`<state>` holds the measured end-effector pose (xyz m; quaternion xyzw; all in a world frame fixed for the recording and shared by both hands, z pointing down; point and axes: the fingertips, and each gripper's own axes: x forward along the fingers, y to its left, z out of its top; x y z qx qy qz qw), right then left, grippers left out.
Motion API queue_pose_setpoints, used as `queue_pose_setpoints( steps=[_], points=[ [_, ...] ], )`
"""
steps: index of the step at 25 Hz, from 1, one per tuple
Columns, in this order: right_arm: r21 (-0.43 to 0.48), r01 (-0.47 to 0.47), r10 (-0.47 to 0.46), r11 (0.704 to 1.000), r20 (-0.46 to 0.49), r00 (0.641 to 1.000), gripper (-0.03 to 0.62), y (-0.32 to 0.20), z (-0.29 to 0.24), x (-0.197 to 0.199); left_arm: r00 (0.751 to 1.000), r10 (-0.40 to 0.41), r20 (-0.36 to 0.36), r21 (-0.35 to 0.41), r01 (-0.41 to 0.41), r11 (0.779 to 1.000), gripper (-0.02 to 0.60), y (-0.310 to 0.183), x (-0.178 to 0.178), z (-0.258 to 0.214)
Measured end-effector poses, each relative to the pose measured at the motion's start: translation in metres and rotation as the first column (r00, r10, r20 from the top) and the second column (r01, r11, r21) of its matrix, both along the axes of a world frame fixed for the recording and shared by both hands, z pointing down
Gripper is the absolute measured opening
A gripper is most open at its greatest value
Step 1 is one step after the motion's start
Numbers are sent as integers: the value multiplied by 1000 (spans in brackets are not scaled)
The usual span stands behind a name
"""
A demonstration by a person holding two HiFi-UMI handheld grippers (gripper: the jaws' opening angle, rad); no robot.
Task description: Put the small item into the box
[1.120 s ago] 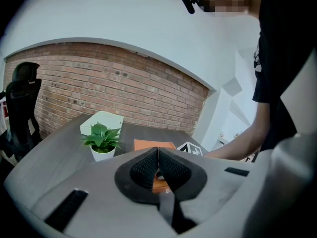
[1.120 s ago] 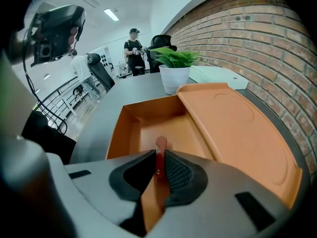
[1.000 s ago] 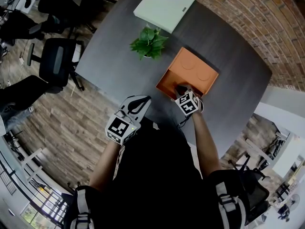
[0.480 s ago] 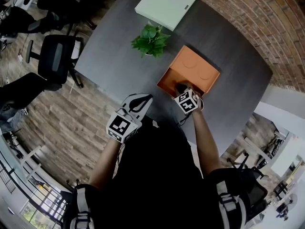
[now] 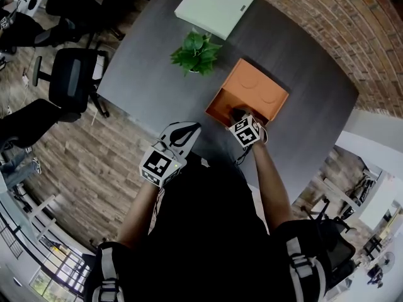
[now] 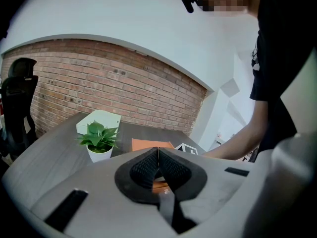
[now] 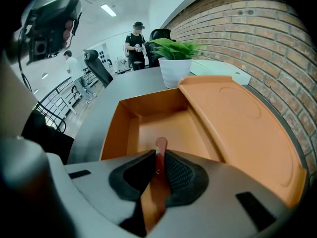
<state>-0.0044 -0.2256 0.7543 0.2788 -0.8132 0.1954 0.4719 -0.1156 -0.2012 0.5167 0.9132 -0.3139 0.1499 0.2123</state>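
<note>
Open orange box [image 5: 217, 106] at centre right of the head view, on a dark grey table [image 5: 151, 61]; its lid [image 7: 237, 128] lies folded back along the far side, toward the brick wall. The right gripper [image 5: 239, 116] points steeply down over the box's near edge, its jaws clamped on the small item [image 7: 160, 145], a thin reddish-brown strip whose rounded tip hangs over the bare orange floor of the box; whether it touches the floor cannot be told. The left gripper [image 6: 158, 157], at lower centre left, has its jaws pressed together with nothing between them. Above and left of the box, a white pot holds a green plant [image 5: 196, 52]; a flat white case [image 5: 217, 5] lies at the upper edge.
</note>
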Motion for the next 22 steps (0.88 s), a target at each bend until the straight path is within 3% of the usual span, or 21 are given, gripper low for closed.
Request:
queue_pose_setpoints(
  steps=[22],
  points=[
    [1, 12, -12, 1000, 2, 1000, 120, 8, -11, 2, 999, 40, -11, 28, -39, 999, 23, 11, 18, -8]
  ],
)
